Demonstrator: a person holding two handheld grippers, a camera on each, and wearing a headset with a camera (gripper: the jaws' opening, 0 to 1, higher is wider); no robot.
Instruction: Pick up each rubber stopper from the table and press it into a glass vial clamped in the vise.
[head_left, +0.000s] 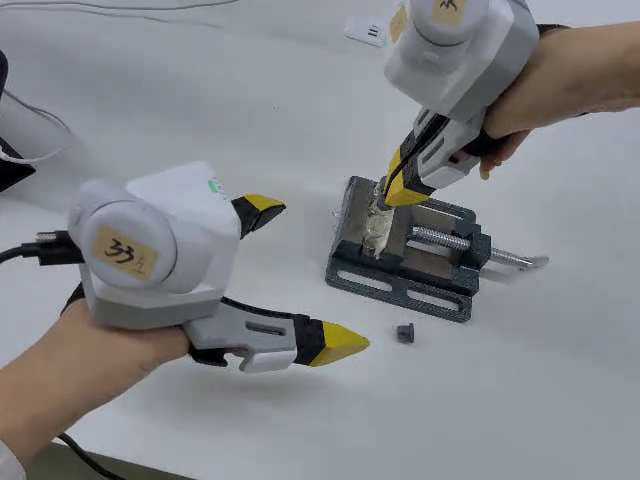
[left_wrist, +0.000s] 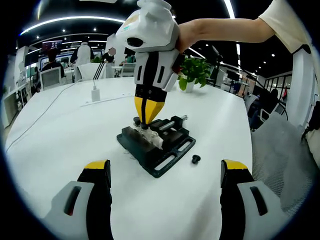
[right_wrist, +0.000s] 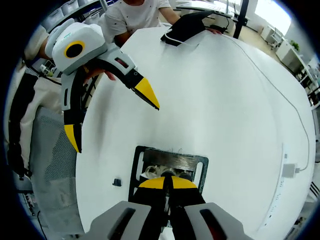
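The left gripper (head_left: 305, 275) is nearest, held in a hand (head_left: 90, 370) at the 7 o'clock corner of the head view. Its jaws are spread wide and have hold of nothing, the yellow tips pointing toward 3 o'clock above the white table (head_left: 250, 90). Just past the lower tip, a small dark rubber stopper (head_left: 404, 333) lies alone on the table, at 6 o'clock from the vise (head_left: 440, 290) and close to its base without touching it. The vise stands near the middle of the table, its screw handle sticking out toward 3 o'clock. A clear glass vial (head_left: 377, 228) stands upright between its clamping faces. The right gripper (head_left: 402, 192) comes down from 1 o'clock, jaws closed tip to tip right at the mouth of the vial. I cannot tell whether a stopper is pinched between them. In the left gripper view, a green plant (left_wrist: 192, 70) stands beyond the far edge of the table.
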